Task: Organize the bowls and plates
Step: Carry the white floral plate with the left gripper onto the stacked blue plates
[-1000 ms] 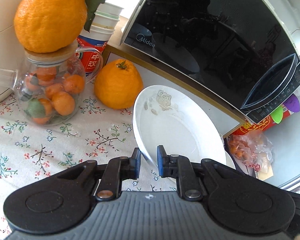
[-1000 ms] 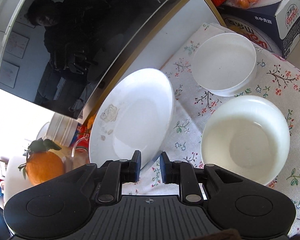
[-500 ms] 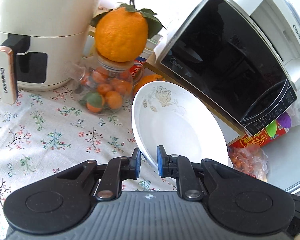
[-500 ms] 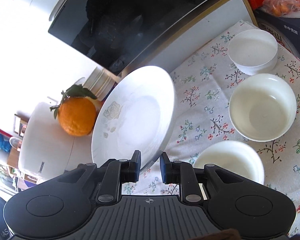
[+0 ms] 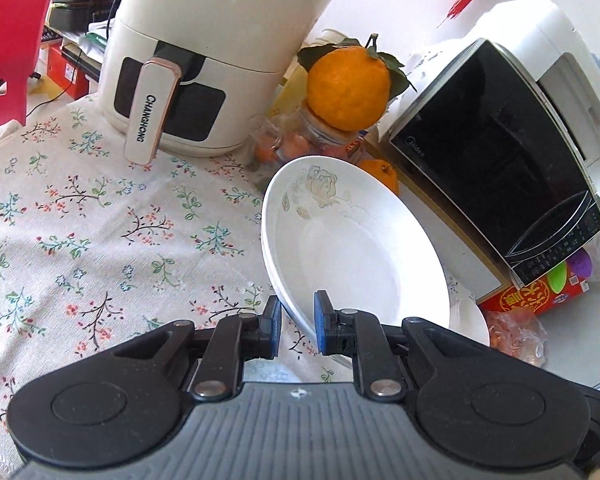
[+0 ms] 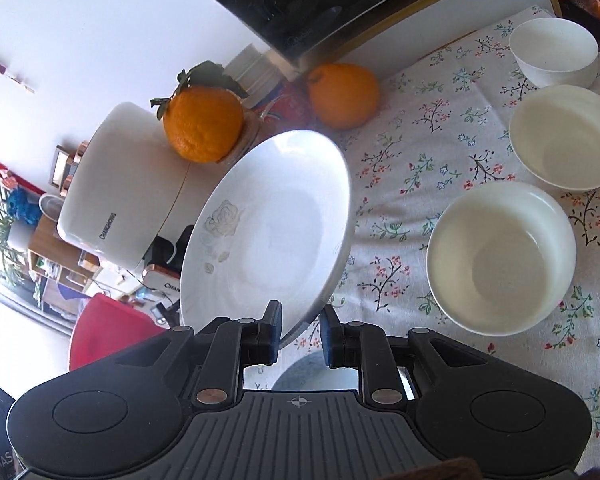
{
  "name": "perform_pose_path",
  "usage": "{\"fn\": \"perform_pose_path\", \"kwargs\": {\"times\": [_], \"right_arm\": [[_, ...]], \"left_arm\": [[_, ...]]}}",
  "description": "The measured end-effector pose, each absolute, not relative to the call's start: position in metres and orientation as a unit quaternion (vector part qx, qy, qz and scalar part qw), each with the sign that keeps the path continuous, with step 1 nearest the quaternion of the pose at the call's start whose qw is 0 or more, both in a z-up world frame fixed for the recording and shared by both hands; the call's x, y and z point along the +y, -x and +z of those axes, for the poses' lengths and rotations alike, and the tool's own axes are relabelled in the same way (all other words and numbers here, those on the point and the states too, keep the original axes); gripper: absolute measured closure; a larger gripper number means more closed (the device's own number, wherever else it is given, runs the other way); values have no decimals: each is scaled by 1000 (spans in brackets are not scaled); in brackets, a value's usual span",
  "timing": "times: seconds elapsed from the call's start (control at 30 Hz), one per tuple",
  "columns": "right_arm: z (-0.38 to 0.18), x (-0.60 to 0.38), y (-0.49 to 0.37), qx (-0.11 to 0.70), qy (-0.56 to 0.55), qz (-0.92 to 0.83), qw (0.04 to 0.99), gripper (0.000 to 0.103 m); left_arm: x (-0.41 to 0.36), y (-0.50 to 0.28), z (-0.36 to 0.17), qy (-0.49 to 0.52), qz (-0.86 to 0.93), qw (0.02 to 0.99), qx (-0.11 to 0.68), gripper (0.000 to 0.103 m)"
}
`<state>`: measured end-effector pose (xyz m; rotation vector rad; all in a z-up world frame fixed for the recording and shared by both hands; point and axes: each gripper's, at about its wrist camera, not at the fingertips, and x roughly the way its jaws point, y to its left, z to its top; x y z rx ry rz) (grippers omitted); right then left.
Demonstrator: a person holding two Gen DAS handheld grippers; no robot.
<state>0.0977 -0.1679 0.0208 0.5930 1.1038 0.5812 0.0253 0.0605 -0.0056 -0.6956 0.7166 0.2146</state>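
In the left wrist view my left gripper [image 5: 296, 328] is shut on the near rim of a white plate [image 5: 352, 248] with a pale rose print. The plate tilts up over the flowered tablecloth [image 5: 100, 240]. In the right wrist view my right gripper [image 6: 300, 334] is shut on the rim of a white rose-printed plate [image 6: 268, 232], also held tilted above the cloth. To its right three white bowls stand on the cloth: a large near one [image 6: 500, 256], a second [image 6: 564, 136] behind it and a small one [image 6: 552, 52] at the back.
A white air fryer [image 5: 212, 60] stands at the back left and a black microwave [image 5: 500, 160] at the right. Between them are a jar topped by an orange [image 5: 348, 84] and a second orange [image 6: 342, 94]. A white rim [image 5: 472, 320] shows beside the left plate. A red chair [image 5: 8, 40] stands beyond the table.
Both grippers have drawn back from the microwave with their plates still gripped. The air fryer came into the left view. A third bowl came into the right view.
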Motion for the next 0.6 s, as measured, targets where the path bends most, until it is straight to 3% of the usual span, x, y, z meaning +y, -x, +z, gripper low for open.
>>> {"fn": "perform_pose_path", "kwargs": {"times": [0.6], "right_arm": [[-5, -163, -31, 565, -222, 286, 742, 83]], "left_arm": [[67, 47, -28, 338, 109, 855, 379, 89]]}}
